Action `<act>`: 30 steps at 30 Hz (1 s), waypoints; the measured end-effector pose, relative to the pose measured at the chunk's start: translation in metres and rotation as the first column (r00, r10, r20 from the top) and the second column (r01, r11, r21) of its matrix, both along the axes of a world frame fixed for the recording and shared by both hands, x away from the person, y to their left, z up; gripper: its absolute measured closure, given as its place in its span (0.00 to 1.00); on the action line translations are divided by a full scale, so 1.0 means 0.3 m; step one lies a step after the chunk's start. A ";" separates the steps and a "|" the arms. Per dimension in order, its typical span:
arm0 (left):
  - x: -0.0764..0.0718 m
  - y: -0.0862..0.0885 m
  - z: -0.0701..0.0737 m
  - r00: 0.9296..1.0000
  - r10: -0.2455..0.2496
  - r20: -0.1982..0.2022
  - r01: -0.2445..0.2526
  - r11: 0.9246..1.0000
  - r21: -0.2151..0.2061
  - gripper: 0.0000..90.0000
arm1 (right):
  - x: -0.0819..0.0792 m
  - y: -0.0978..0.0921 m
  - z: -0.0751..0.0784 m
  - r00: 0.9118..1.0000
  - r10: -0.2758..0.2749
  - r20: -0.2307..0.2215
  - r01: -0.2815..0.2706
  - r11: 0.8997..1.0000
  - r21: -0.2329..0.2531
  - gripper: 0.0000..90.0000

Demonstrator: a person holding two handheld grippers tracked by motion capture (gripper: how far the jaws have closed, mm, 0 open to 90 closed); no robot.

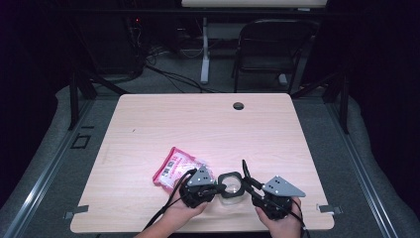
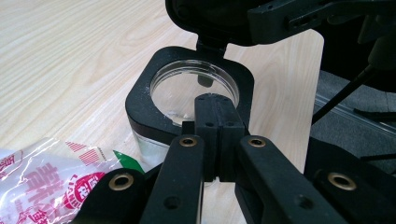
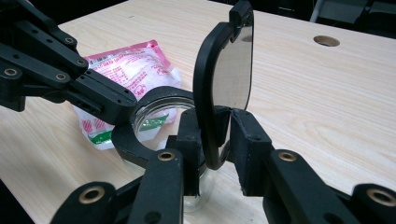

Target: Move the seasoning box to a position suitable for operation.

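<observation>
A clear glass jar (image 1: 231,187) with a black square collar (image 2: 140,98) stands near the table's front edge. Its black hinged lid (image 3: 224,79) is raised upright. My left gripper (image 2: 218,116) is shut on the near edge of the collar, and in the high view it (image 1: 219,187) comes at the jar from the left. My right gripper (image 3: 217,135) is shut on the lower part of the lid, one jaw on each face; from above it (image 1: 247,182) sits to the jar's right. A pink and white plastic bag (image 1: 176,166) lies flat just left of the jar.
The wooden table (image 1: 198,124) has a round cable hole (image 1: 238,105) near its far edge. Beyond the table stand a black chair (image 1: 272,44) and cables on the floor. A person's hands (image 1: 280,225) hold both grippers at the front edge.
</observation>
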State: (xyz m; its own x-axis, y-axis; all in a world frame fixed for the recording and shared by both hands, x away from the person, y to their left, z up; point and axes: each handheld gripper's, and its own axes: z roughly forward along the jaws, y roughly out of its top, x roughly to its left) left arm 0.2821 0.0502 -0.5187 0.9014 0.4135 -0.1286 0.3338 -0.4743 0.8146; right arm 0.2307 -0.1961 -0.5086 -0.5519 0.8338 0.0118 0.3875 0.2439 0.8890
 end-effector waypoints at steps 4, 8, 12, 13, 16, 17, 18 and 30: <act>-0.001 0.000 0.000 1.000 0.003 0.002 -0.003 1.000 0.001 1.00 | 0.000 -0.008 0.000 1.000 -0.007 -0.001 0.007 1.000 0.006 0.84; -0.001 0.000 0.000 1.000 0.002 0.003 -0.002 1.000 0.001 1.00 | -0.001 -0.018 0.000 1.000 -0.011 -0.010 0.011 1.000 0.013 0.84; -0.001 0.001 -0.001 1.000 0.003 0.001 -0.003 1.000 -0.002 1.00 | 0.000 -0.025 0.000 1.000 -0.016 -0.010 0.016 1.000 0.010 0.83; -0.001 0.001 -0.001 1.000 0.003 0.002 -0.003 1.000 -0.001 1.00 | 0.000 -0.028 0.000 1.000 -0.019 -0.013 0.020 1.000 0.017 0.83; -0.002 0.001 -0.001 1.000 0.003 0.006 -0.003 1.000 0.000 1.00 | 0.001 -0.032 -0.001 1.000 -0.021 -0.018 0.021 1.000 0.021 0.83; -0.002 0.001 -0.001 1.000 0.003 0.006 -0.003 1.000 0.000 1.00 | 0.001 -0.033 -0.001 1.000 -0.021 -0.018 0.022 1.000 0.021 0.83; -0.002 0.001 -0.001 1.000 0.003 0.006 -0.003 1.000 0.000 1.00 | 0.001 -0.034 -0.001 1.000 -0.021 -0.018 0.021 1.000 0.021 0.83; -0.001 0.002 -0.004 1.000 0.007 -0.005 -0.007 1.000 -0.012 1.00 | 0.001 -0.035 0.000 1.000 -0.020 -0.019 0.021 1.000 0.024 0.84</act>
State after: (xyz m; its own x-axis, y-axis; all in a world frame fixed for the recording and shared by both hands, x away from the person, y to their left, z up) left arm 0.2820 0.0508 -0.5198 0.8977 0.4182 -0.1386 0.3414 -0.4618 0.8187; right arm 0.2310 -0.2066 -0.5086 -0.5344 0.8442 0.0424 0.4090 0.2144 0.8870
